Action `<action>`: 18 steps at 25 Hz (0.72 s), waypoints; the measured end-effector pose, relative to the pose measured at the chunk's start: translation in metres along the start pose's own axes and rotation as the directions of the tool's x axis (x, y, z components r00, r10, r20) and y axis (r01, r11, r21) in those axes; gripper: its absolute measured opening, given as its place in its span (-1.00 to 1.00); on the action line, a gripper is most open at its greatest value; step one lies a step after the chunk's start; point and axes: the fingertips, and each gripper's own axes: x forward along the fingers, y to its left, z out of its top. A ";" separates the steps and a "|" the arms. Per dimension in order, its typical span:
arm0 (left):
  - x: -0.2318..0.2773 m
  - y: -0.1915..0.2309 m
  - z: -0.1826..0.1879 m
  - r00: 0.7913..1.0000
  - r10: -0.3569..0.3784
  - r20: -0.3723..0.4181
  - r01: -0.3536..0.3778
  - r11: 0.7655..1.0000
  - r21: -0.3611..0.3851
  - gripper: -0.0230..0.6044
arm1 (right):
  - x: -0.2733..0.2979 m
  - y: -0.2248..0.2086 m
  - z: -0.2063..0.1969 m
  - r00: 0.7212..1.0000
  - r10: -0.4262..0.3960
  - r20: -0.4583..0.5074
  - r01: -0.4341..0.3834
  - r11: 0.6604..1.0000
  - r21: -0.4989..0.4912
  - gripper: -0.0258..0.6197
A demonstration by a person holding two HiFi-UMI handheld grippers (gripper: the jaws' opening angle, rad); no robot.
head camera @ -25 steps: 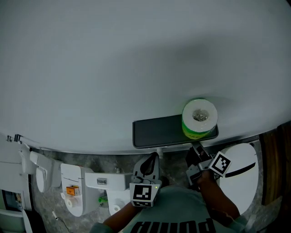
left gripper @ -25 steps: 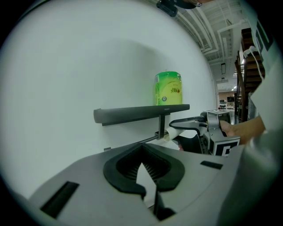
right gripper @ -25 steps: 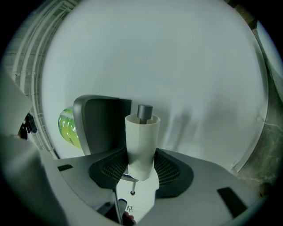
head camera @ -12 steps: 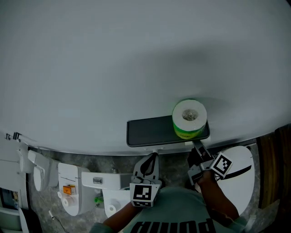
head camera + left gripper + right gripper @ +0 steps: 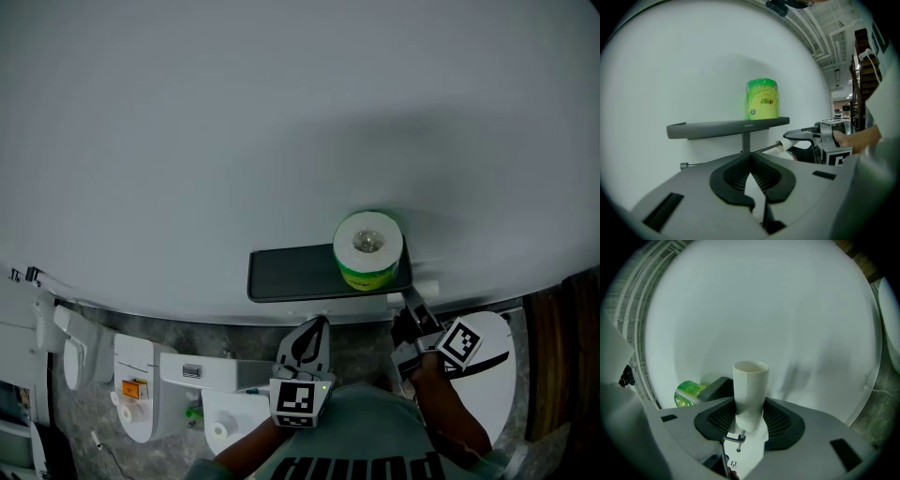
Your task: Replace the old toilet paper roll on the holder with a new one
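Right claw clamps an empty white cardboard tube. Left claw sits closed, empty, near a shelf bearing a green-wrapped roll.

Slid both hands right along the wall: my right gripper with the empty tube now sits past the shelf's end, and my left gripper is under its middle.

The wrapped roll stands on the shelf's right end; the rod runs beneath, the empty tube at its right end.
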 end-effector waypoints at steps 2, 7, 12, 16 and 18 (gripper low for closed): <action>0.003 -0.008 0.002 1.000 -0.008 0.005 0.008 1.000 0.000 -0.91 | -0.006 -0.002 0.008 1.000 -0.008 0.009 0.008 1.000 -0.005 -0.33; 0.011 -0.026 0.006 0.999 -0.034 0.012 0.034 0.999 -0.003 -0.92 | -0.023 -0.003 0.026 0.999 -0.021 0.037 0.022 1.000 -0.022 -0.33; 0.017 -0.040 0.009 0.998 -0.064 0.019 0.064 0.998 -0.005 -0.91 | -0.038 0.002 0.035 0.998 -0.028 0.064 0.031 0.999 -0.045 -0.33; 0.019 -0.043 0.007 0.997 -0.082 0.013 0.082 0.997 -0.006 -0.91 | -0.050 0.014 0.036 0.996 -0.034 0.083 0.044 0.992 -0.120 -0.33; 0.019 -0.039 0.005 0.997 -0.077 0.011 0.077 0.997 -0.010 -0.91 | -0.057 0.021 0.034 0.995 -0.051 0.087 0.066 0.981 -0.184 -0.33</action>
